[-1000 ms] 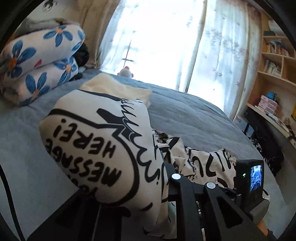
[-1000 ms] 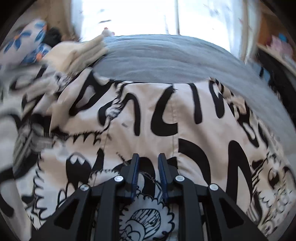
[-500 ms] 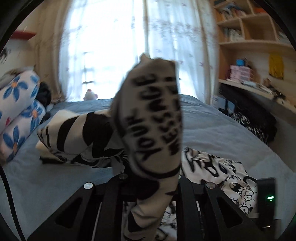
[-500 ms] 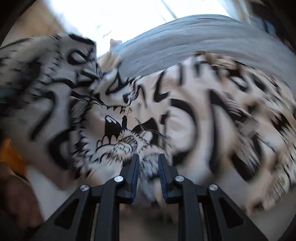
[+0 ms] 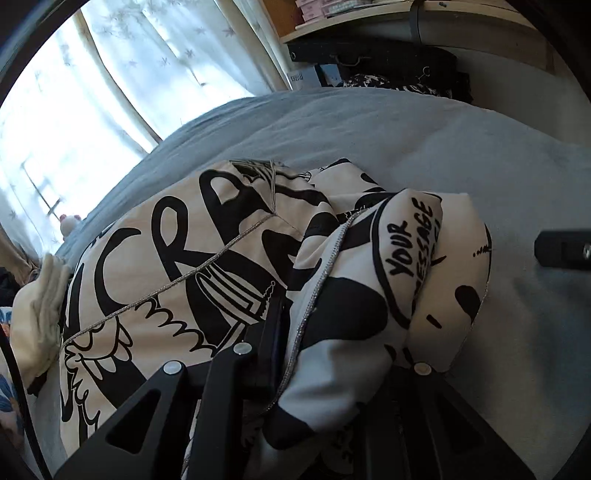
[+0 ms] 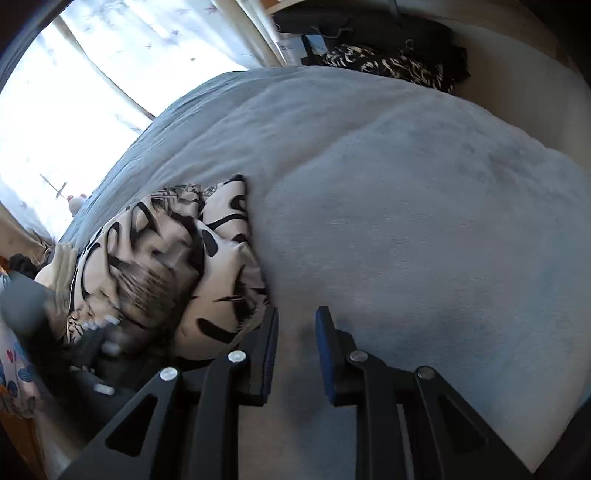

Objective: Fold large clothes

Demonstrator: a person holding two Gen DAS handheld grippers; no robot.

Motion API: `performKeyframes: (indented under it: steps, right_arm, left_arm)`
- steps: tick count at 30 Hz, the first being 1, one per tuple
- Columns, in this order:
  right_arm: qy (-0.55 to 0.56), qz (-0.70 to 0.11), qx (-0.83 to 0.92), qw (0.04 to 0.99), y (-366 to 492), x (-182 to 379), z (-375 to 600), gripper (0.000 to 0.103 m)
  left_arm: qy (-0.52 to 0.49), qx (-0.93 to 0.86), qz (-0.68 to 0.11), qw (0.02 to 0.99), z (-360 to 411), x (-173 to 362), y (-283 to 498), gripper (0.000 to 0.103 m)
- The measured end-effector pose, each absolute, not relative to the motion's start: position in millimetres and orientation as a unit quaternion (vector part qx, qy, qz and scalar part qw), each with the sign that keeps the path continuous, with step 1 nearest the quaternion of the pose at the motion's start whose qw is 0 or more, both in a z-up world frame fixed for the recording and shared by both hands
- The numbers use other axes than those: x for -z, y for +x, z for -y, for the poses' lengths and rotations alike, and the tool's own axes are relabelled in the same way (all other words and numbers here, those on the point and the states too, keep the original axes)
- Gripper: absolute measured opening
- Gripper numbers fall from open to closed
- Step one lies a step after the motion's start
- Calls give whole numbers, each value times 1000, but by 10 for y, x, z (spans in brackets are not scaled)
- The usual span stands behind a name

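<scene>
The left wrist view is filled by the cream garment (image 5: 177, 258) with bold black lettering and cartoon print, a silver trim line running across it; its near fold, carrying the words "YOUR MESSAGE", drapes over the left gripper (image 5: 295, 332) so that only one finger (image 5: 271, 328) shows, and the cloth runs in between the jaws, which stand narrow and pinch it. The right wrist view shows what the other cannot: the right gripper (image 6: 295, 328) over bare grey bedspread (image 6: 406, 221), its blue-edged fingers a narrow gap apart with no cloth visible between them, the garment bunched just beside its left finger. In that view the garment's far part is smeared by blur, and a dark blurred shape at the left edge, likely the other tool, cannot be made out. A wide stretch of bedspread lies free to the right of the garment in both views, up to the bed's edge by the dark clutter (image 6: 388, 62) under the shelf (image 5: 369, 22). A pale folded cloth (image 5: 40, 306) lies against the garment's left side, cut off by the frame, and a small toy (image 5: 70, 221) sits by the curtained window (image 5: 92, 110)
</scene>
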State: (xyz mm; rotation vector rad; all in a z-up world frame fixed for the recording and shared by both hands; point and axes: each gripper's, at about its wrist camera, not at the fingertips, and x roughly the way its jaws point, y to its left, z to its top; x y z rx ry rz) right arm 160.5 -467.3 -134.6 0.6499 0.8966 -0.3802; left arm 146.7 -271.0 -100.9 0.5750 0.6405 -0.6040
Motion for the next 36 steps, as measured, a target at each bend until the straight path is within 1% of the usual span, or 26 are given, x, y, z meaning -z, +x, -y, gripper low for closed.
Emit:
performKeyframes:
  steps: [2,4,5,7,15,17,20,22,26,28,29,30,31,32,34,36]
  right_arm:
    - [305,-420,178,836,1621,1343,4684,21]
    - [303,-421,175,837,1686,1345,4647,21]
    - [303,-422,173,837,1687,1381,4648,21]
    - [304,-424,170,836,1673,1407,4634,21]
    - [292,-416,178,843,1655,1369,4647,21]
    - [293,-417,183,840,1642,1385,4693,21]
    - [299,-427,189,832,1642,1452,4748,21]
    - [299,-434,190,828,1655,1480,4758,21]
    - [300,-438,177,828,1666,1447,4752,21]
    - [302,-435,169,831,1672,1377,4751,21]
    - [302,-430,166,834,1673,1329,4752,21]
    - [302,-426,165,837,1672,1290,4753,21]
    - [300,-422,166,839,1676,1233,4753,27]
    - [298,-418,166,842,1682,1178,4752,34]
    - [296,-406,161,849,1686,1067,4746,35]
    - [294,-398,145,857,1716,936,4728,35]
  left_arm:
    - [247,298,-316,866,2653,897,1489,14]
    - [197,317,-330,867,2545,726,1541,14]
    - [186,320,-327,870,2486,670,1559,14]
    - [170,326,-315,875,2434,584,1547,14]
    - [138,339,-335,868,2517,567,1534,13]
    - [142,346,-332,866,2537,555,1502,13]
    - [182,344,-315,866,2602,700,1443,13]
    - [201,337,-327,860,2618,822,1466,14]
    - [205,341,-339,852,2570,722,1522,19]
    - [207,354,-373,833,2530,651,1597,29]
    - [199,364,-392,821,2487,621,1629,44]
    - [180,381,-416,806,2426,582,1656,65]
    - [154,401,-437,790,2359,547,1669,74]
    - [133,416,-450,779,2303,521,1667,85]
    - [99,433,-468,764,2165,448,1652,85]
    - [65,425,-466,773,1942,339,1627,85]
